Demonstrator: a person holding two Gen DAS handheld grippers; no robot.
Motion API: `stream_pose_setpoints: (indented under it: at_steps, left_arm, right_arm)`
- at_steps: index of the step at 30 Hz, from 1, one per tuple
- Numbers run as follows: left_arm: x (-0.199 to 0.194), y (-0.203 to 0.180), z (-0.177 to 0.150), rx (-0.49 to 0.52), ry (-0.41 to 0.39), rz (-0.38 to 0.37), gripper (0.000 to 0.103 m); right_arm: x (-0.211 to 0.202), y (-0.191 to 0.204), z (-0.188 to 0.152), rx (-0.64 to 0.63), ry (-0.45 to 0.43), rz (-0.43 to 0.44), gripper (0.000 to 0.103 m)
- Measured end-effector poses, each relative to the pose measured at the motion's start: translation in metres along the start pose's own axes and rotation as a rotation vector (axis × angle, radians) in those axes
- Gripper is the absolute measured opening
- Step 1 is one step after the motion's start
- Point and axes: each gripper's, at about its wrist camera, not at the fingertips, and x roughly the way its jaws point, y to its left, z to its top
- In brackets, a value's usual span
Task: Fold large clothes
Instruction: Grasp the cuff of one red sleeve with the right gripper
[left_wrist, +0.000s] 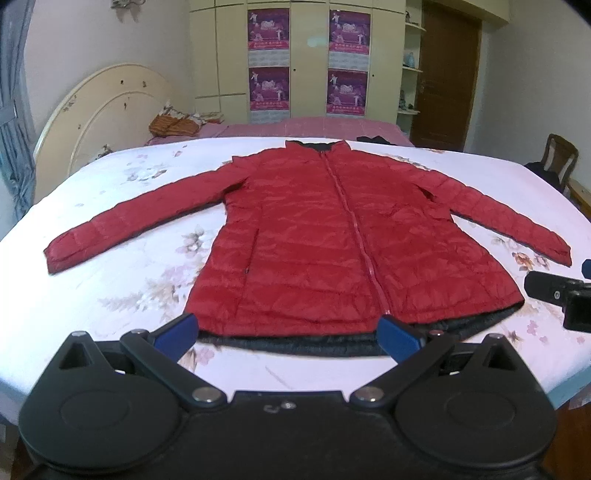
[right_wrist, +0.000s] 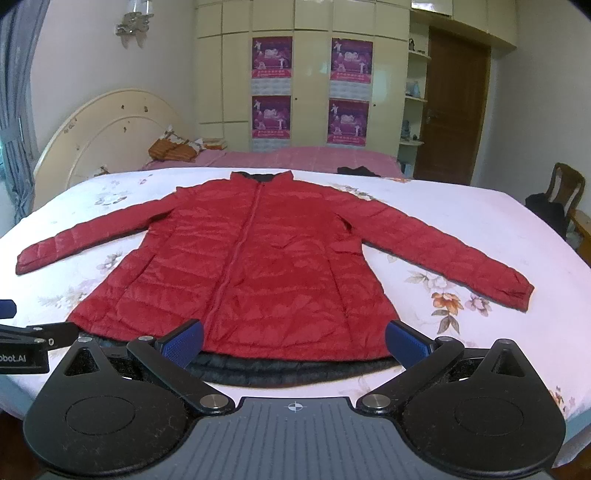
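A red quilted puffer jacket (left_wrist: 314, 236) lies flat and zipped on a white floral bedsheet (left_wrist: 140, 206), both sleeves spread out, collar at the far side, dark lining showing along the near hem. It also shows in the right wrist view (right_wrist: 258, 266). My left gripper (left_wrist: 288, 334) is open and empty, hovering just in front of the hem, left of the zip's end. My right gripper (right_wrist: 295, 341) is open and empty, in front of the hem's right half. Each gripper's body shows at the edge of the other's view.
The sheet covers a bed (right_wrist: 461, 221) whose near edge is just below the grippers. Behind it are a pink bed (left_wrist: 314, 127) with an orange bundle (left_wrist: 173, 125), a cream headboard (left_wrist: 103, 110), wardrobes with posters (left_wrist: 269, 59), a brown door (left_wrist: 443, 81) and a chair (left_wrist: 557, 155) at the right.
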Motion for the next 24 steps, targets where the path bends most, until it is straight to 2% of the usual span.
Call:
stream_pose_setpoints:
  at_steps: [9,13,18,24]
  left_arm:
    - [0.051,0.004,0.038,0.023,0.006,-0.06,0.103]
    - [0.076,0.007,0.055,0.031,-0.004,-0.088,0.103]
    - [0.112,0.007,0.078,0.066,0.036,-0.137,0.103]
    - [0.148,0.006,0.093,0.055,0.077,-0.169,0.103]
  right_arm:
    - [0.044,-0.025,0.025,0.07,0.015,-0.052,0.103]
    - [0.07,-0.039,0.038,0.127,0.02,-0.105,0.103]
    - [0.093,-0.051,0.05,0.18,0.001,-0.149,0.103]
    - [0.108,-0.078,0.056,0.278,-0.044,-0.204,0.103]
